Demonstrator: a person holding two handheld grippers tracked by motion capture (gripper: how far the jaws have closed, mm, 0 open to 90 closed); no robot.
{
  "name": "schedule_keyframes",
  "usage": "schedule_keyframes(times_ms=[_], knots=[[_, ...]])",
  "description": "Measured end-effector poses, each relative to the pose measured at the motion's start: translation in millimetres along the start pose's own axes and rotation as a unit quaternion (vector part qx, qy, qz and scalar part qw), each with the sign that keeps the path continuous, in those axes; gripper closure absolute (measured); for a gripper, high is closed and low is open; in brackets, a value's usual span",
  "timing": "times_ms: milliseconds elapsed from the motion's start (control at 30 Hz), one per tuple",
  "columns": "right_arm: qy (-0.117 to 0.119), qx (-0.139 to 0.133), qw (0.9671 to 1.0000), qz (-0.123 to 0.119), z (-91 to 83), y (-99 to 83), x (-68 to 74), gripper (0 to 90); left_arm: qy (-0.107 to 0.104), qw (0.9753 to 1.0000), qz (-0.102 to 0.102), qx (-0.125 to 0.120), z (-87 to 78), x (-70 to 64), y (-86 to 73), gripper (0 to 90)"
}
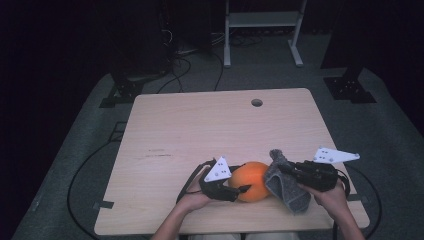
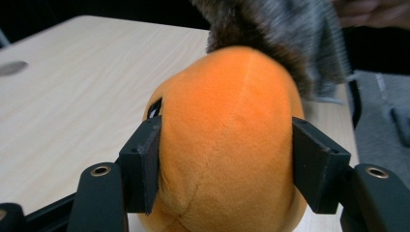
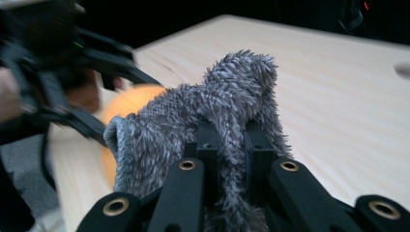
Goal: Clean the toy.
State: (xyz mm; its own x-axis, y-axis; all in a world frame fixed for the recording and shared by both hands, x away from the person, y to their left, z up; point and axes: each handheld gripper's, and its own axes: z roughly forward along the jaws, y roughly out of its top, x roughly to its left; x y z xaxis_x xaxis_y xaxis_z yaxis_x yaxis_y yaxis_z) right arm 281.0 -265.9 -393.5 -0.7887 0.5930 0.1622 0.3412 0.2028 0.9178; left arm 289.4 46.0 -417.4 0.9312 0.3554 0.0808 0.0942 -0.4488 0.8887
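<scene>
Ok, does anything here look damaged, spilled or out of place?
Nothing stands out. The left gripper clamps the orange plush ball, the right gripper pinches the grey fuzzy cloth beside it; neither looks torn.

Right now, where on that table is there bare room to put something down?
The far half of the table, up to the hole, is bare, and so is the left side. The near edge is crowded: ball, grey cloth and both claws.

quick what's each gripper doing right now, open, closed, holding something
Left gripper: closed on the orange plush ball, one jaw on each side.
Right gripper: closed on the grey fuzzy cloth, pinched between its jaws.
</scene>
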Motion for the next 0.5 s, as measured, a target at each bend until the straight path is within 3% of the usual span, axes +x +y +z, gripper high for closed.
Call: schedule_keyframes(times_ms=[67,100,200,267,300,367,500], knots=[[0.021,-0.006,0.9997,-0.012,7.7,6.4,12.4,80.3,0.010,0.9999,0.005,0.004,-1.4,-2.0,2.4,35.8],[0.033,0.003,0.9991,-0.027,16.9,10.1,22.9,80.2,0.007,1.0000,0.000,0.002,-2.7,-2.2,4.5,35.9],[0.037,0.014,0.9985,-0.039,28.2,9.9,30.3,80.2,0.004,0.9999,-0.007,-0.010,-6.0,-2.7,7.3,35.8],[0.028,0.023,0.9988,-0.032,33.8,5.4,27.0,80.3,0.007,0.9999,-0.007,-0.010,-7.5,-2.3,6.2,35.8],[0.034,0.020,0.9992,-0.009,36.4,-2.8,19.0,80.2,0.003,0.9999,-0.007,-0.009,-7.4,-1.5,4.9,35.5],[0.034,0.021,0.9992,-0.005,37.2,-5.8,16.3,80.2,-0.005,0.9999,-0.004,-0.012,-6.4,-0.2,3.3,33.7],[0.031,0.023,0.9992,0.005,35.8,-10.9,10.0,80.2,-0.026,0.9993,-0.018,-0.021,-7.2,7.7,-0.5,16.8]])
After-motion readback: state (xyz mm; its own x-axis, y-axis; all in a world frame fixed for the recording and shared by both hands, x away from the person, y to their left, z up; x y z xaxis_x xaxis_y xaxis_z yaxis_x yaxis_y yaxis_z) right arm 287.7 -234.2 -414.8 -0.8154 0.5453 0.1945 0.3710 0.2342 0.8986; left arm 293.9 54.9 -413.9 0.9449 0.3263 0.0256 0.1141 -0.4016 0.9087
